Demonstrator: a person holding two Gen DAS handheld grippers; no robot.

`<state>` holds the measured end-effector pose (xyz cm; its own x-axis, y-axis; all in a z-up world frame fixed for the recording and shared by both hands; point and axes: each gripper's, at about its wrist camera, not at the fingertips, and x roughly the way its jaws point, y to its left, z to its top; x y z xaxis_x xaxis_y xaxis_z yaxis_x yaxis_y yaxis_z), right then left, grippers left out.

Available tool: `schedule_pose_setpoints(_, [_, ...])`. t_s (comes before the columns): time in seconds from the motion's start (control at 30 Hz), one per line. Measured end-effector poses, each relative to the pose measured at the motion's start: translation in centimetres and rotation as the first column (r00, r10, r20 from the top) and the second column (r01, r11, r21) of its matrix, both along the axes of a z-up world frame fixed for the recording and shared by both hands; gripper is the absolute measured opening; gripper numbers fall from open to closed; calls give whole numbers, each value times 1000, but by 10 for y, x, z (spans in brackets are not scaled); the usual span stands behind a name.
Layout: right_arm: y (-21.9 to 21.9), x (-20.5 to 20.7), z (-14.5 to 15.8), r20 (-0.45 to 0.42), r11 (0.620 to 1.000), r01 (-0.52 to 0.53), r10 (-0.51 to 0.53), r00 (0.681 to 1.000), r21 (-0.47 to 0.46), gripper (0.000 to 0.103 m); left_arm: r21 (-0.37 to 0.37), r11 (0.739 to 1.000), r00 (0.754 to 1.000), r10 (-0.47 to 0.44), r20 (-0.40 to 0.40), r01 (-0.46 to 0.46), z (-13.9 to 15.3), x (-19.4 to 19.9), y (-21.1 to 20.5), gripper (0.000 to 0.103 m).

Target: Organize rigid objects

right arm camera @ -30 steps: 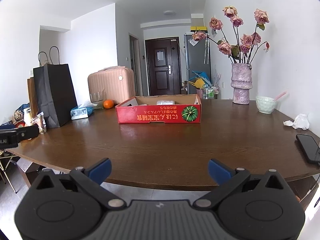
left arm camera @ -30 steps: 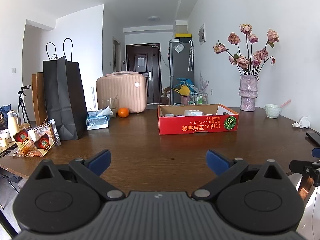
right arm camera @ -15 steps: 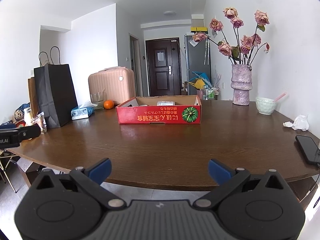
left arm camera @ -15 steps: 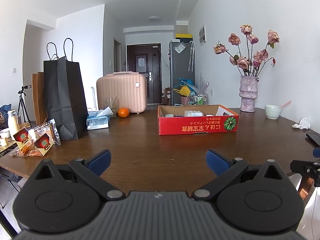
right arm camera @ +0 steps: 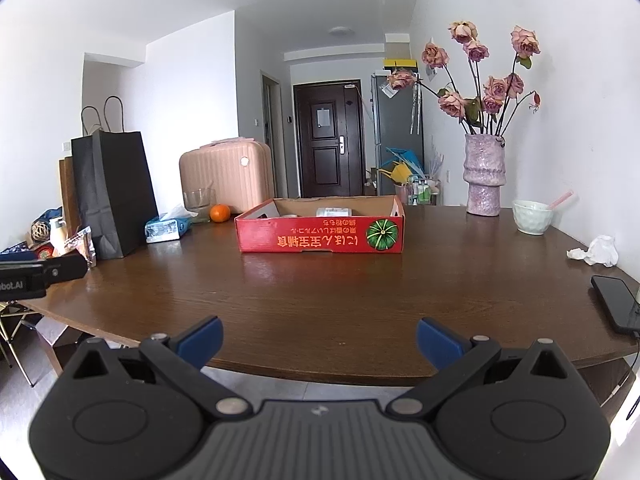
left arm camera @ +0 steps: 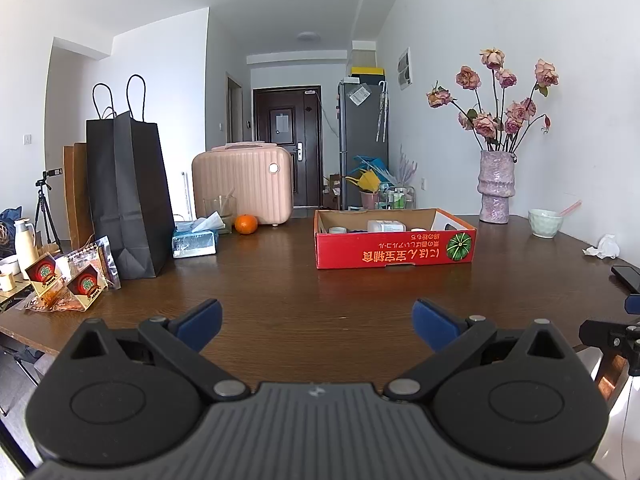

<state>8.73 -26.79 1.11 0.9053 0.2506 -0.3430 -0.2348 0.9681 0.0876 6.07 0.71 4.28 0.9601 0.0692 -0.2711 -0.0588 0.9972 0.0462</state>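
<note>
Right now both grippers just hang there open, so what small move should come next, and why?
Probably ease the right hand-held gripper forward toward the red cardboard box. Both it and the left hand-held gripper are open and holding nothing, back at the table's near edge.

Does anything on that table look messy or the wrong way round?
Two things. The red cardboard box sits with its printed lettering and pumpkin picture upside down from this side. A crumpled white tissue lies loose on the brown table near the right edge, by the phone. Nothing looks spilled or broken.
</note>
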Motion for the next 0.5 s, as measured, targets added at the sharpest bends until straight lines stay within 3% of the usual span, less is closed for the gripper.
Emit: schedule_pose_setpoints(0.5, [1, 1, 0, -5, 1000, 6, -6, 1000, 2, 103, 20, 1000, 1000, -12, 29, 12, 2, -4, -4, 103])
